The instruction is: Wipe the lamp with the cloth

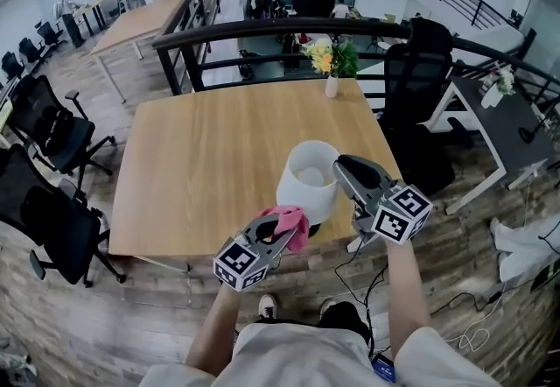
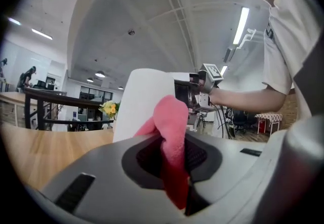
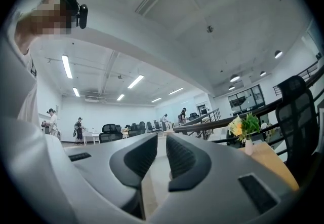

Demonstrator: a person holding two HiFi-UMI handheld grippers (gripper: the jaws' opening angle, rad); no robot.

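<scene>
We see our left gripper [image 1: 278, 235] clenched on a crumpled pink cloth [image 2: 172, 126]. The fabric is pinched between the dark pads and bulges out above and below them. The cloth's free fold sits right against the lower near side of the white cylindrical lamp shade [image 1: 306, 188], on its left as we look down at it.

Our right gripper [image 1: 343, 168] reaches in level from the other side. Its jaws stand close together with a thin pale strip between them, and they appear to be clamped on the upper right rim of the shade. The person's forearm stretches out behind it.

The lamp stands upright near the front edge of the light wooden table [image 1: 210, 158]. At the far edge is a small white vase of yellow flowers [image 1: 331, 61], well apart from the lamp. Behind the table runs a black railing [image 1: 262, 26], and a black mesh office chair [image 1: 416, 70] stands to the right.
</scene>
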